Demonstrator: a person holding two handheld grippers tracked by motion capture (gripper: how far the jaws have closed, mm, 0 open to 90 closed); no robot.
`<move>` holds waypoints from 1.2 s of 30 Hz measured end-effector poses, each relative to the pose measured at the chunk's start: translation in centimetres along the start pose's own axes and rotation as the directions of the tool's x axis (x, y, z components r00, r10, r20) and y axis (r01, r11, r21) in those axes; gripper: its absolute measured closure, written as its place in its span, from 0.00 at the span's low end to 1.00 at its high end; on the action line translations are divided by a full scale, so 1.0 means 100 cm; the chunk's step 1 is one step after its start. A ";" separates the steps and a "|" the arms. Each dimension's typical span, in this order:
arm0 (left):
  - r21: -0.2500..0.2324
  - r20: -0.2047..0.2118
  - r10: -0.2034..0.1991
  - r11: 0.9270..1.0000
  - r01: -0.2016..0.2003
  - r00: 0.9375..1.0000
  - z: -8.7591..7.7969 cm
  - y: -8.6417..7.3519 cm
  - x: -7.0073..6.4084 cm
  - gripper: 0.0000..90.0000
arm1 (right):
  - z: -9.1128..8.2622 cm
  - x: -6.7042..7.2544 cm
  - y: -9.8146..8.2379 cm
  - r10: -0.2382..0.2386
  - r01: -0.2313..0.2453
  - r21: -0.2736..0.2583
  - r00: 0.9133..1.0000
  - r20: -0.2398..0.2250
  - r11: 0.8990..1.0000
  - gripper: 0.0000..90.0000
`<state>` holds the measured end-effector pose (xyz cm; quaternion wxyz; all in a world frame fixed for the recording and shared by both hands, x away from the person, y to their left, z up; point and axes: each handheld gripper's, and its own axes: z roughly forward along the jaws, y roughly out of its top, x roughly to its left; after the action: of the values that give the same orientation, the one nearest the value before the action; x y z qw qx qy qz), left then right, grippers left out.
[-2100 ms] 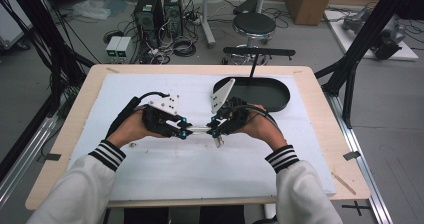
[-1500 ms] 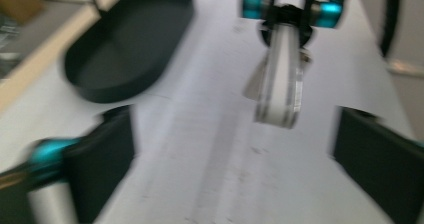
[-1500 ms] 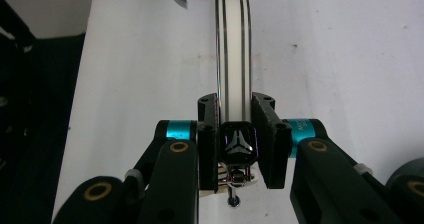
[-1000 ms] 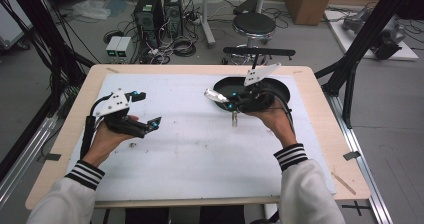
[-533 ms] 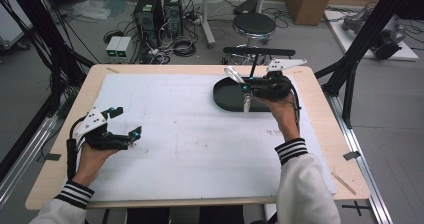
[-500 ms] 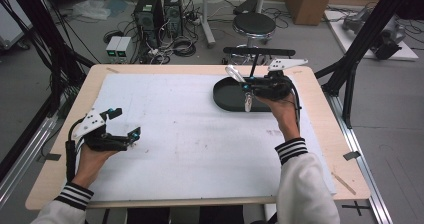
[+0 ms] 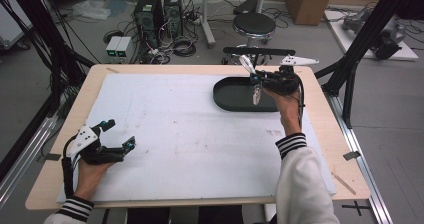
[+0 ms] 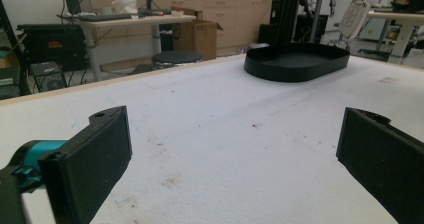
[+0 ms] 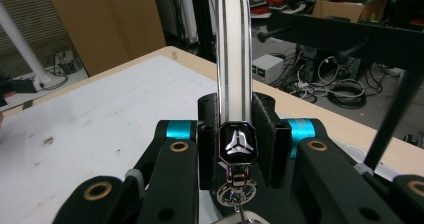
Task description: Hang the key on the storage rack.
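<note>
Black jaws of the left tool [image 7: 116, 134] stand wide apart with nothing between them, hovering low over the near left part of the white-covered counter [image 7: 190, 134]. In the left gripper view, those jaws frame bare, lightly stained white surface, and the black oval tray [image 8: 297, 61] lies well beyond them, toward the far side. Across the counter to the right, the right tool [image 7: 256, 79] is held above that tray [image 7: 231, 95], near its right end. Its jaws are clamped together on a keychain strap [image 9: 233, 49], white with dark stripes, which stands upright between the pads in the right gripper view. A black badge [image 9: 238, 145] with a silver emblem sits at the strap's base, and a metal clasp ring [image 9: 233, 191] hangs below it, toward the tool's body. In the high view the strap's ends stick out past the jaws over the tray.
</note>
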<state>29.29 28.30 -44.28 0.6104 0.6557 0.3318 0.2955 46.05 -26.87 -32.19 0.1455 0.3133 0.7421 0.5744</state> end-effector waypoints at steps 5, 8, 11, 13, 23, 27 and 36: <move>-0.025 -0.003 -0.006 1.000 0.006 1.000 -0.003 -0.004 -0.001 0.02 | 0.001 -0.009 -0.002 0.021 -0.021 -0.009 1.000 0.010 1.000 0.82; -0.029 -0.007 -0.013 0.999 0.013 1.000 -0.003 -0.007 0.000 0.02 | 0.001 -0.012 0.004 0.012 -0.012 0.002 1.000 0.014 1.000 0.82; -0.044 -0.009 -0.014 0.999 0.014 1.000 -0.004 -0.008 0.000 0.02 | 0.002 -0.016 0.009 0.014 -0.014 0.000 1.000 0.018 1.000 0.82; -0.047 -0.010 -0.012 0.999 0.011 1.000 -0.005 -0.009 -0.001 0.02 | 0.003 -0.019 0.010 0.020 -0.020 0.004 1.000 0.010 1.000 0.82; -0.042 -0.013 -0.014 0.999 0.014 1.000 -0.004 -0.009 -0.001 0.02 | 0.008 -0.032 0.007 0.051 -0.052 0.018 0.998 0.035 0.998 0.82; -0.042 -0.011 -0.019 0.999 0.018 1.000 -0.004 -0.009 0.000 0.02 | 0.013 -0.035 0.004 0.059 -0.060 0.021 0.998 0.037 0.998 0.82; -0.044 -0.014 -0.013 0.999 0.012 1.000 -0.004 -0.009 -0.001 0.02 | 0.019 -0.044 -0.002 0.082 -0.083 0.033 0.996 0.048 0.996 0.82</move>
<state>28.84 28.53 -45.17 0.6239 0.6381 0.3337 0.3036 50.37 -28.25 -33.59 0.1333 0.3594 0.7348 0.5596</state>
